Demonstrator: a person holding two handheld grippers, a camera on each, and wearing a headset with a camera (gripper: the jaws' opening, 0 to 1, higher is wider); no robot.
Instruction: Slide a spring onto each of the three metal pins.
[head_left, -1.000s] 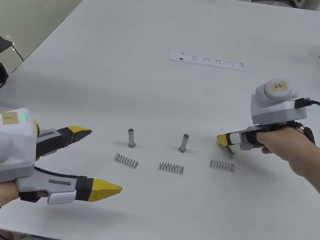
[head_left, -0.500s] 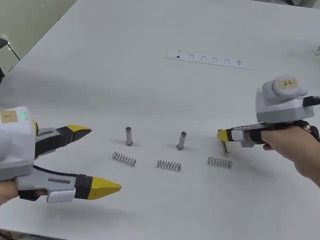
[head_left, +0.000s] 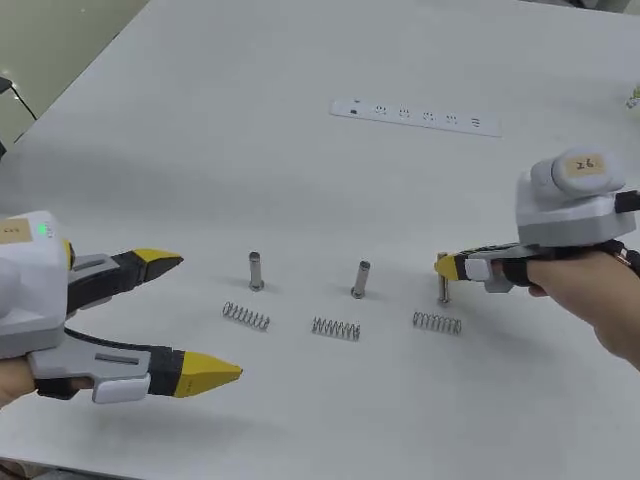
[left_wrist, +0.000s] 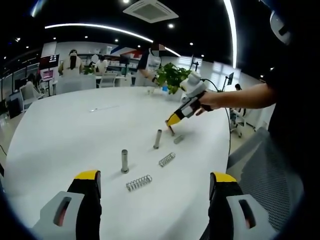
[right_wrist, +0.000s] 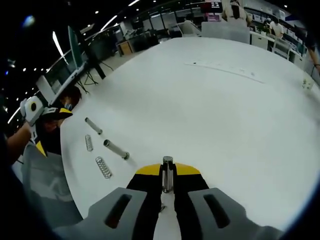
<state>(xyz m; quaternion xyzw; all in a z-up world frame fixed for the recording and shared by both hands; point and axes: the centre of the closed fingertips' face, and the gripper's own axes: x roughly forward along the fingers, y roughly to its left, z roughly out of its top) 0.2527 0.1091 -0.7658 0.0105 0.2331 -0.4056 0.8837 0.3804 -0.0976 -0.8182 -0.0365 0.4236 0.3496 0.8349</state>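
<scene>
so far, zero of three done: no spring sits on a pin. the left pin (head_left: 255, 271) and middle pin (head_left: 361, 279) stand upright on the table (head_left: 300, 180), each bare. the left spring (head_left: 246, 316), middle spring (head_left: 336, 329) and right spring (head_left: 437, 322) lie flat in a row, each just in front of its pin and not touching it.

your right gripper (head_left: 446, 268) has its jaws closed narrow on the right pin (head_left: 443, 291); in the right gripper view the pin stands upright between the yellow tips. whether its foot rests on the table or is lifted, cannot tell. judgement: you are on the first pin, steadying or picking it up, with the right spring just beside it.

your left gripper (head_left: 190, 316) hangs with jaws spread wide, holding nothing, beside the left spring and a little apart from it.

remaining, as judged: all three springs to thread, so the task is at its start.

room: the table is bare between the two grippers apart from the parts. the power strip (head_left: 415, 115) lies well behind the row, out of the way. the near edge runs close under the left gripper, so keep the springs from rolling toward you.
</scene>
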